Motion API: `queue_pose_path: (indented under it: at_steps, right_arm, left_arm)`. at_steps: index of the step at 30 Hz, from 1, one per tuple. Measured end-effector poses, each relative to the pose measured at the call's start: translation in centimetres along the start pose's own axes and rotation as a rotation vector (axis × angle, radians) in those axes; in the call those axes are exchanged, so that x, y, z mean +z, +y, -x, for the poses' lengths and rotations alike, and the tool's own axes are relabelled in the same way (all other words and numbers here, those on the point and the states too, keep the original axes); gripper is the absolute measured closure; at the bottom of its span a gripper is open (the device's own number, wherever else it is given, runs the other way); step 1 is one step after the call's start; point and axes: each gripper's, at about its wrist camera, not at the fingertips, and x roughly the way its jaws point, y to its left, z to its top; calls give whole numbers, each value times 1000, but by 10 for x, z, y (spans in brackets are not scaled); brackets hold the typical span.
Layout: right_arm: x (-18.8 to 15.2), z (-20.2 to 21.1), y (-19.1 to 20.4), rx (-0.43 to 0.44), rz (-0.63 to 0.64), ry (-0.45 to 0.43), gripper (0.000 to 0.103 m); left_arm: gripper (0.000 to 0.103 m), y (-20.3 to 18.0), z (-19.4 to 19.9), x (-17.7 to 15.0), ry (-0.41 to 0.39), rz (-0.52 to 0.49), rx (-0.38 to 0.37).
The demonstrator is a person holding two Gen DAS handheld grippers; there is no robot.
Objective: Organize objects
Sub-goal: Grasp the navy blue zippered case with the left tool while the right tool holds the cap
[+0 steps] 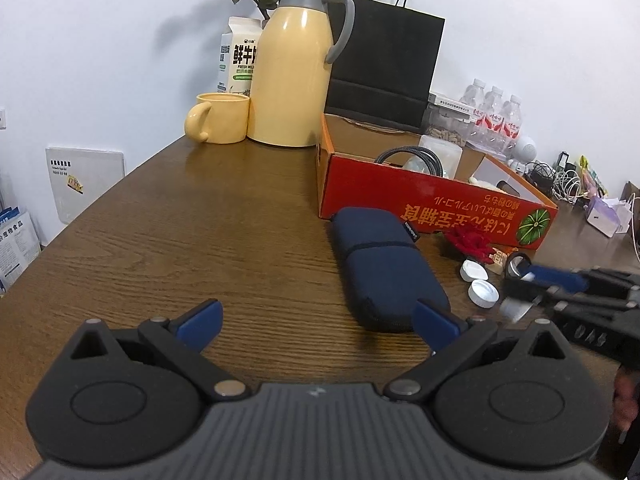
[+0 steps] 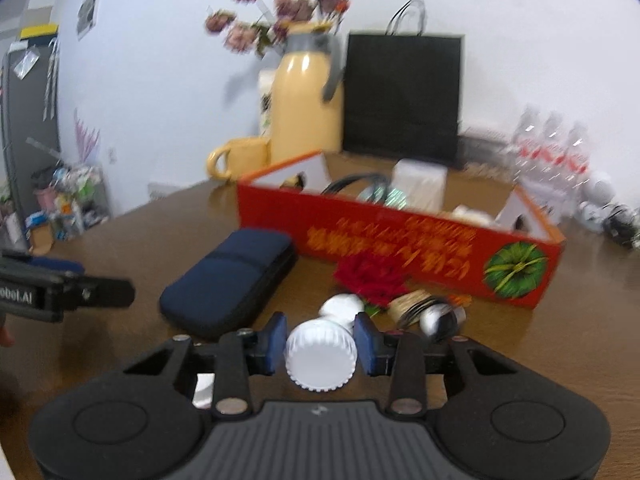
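My right gripper [image 2: 320,340] is shut on a white ribbed cap [image 2: 320,356], its blue pads against the cap's sides; the view is blurred. Just beyond lie another white cap [image 2: 340,306], a red flower [image 2: 370,276], a twine roll [image 2: 412,306] and a silvery roll [image 2: 442,320]. A navy zip case [image 1: 384,268] lies in front of the red cardboard box [image 1: 400,196], which holds a cable and small items. My left gripper [image 1: 318,320] stands open over the table, its right pad by the case's near end. The right gripper [image 1: 524,292] enters that view beside two white caps [image 1: 480,282].
At the back stand a yellow thermos jug [image 1: 292,72], a yellow mug [image 1: 220,118], a milk carton [image 1: 236,56], a black paper bag [image 1: 384,64] and water bottles [image 1: 496,120]. Cables [image 1: 560,180] clutter the far right. The wooden table [image 1: 200,220] drops off at left.
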Motion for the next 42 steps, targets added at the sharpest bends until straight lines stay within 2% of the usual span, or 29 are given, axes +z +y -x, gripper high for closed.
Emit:
queue_pose_path:
  at_steps: [4,13,21,29,33,42]
  right_arm:
    - [5,9,-25,-70,-36,-52,67]
    - [7,10,-73,-214,-99,-96,67]
    - [-1,10,-71,-229,-71,-127,67]
    - [-5,14,-64,-230,-45,-147,67]
    - [-5,16,-66,-230,-56,-154,67]
    - [-5,17,-66,-220,-61,-161,67]
  left_arm:
    - [0,-5,-6,5,4,-7,-1]
    - [0,-30,-32,21,34,-19,-15]
    - [0,-58,-69,31,100,-54,-18]
    - [0,-69,-106,36,151,-60,51]
    - [0,-79,-110,30,137,-122,82]
    - [0,-80,-110,28,114,-126,98]
